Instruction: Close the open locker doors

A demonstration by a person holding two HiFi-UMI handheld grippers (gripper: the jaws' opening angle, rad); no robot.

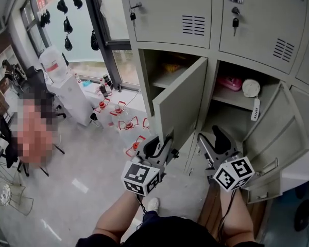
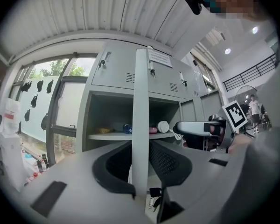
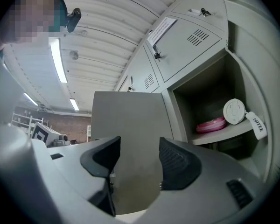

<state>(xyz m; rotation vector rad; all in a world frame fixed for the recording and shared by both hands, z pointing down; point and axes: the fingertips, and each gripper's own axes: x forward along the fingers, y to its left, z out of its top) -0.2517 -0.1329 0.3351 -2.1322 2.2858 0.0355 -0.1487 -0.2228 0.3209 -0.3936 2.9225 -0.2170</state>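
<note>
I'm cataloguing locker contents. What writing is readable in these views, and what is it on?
"COFFEE": on the white hanging tag beside the round white object on the shelf.
Paper label on the upper locker door: too blurred to read.
Nothing else is legible.

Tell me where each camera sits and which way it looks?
Head view: on the person's head, looking steeply down at the lockers; forearms, left gripper and right gripper show.
Left gripper view: on the left gripper, looking level along its jaws, clamped on the left door edge; the right gripper shows beside.
Right gripper view: on the right gripper, looking along its open jaws at that door's face and a pink item.
Shared: all three see the left door.
</note>
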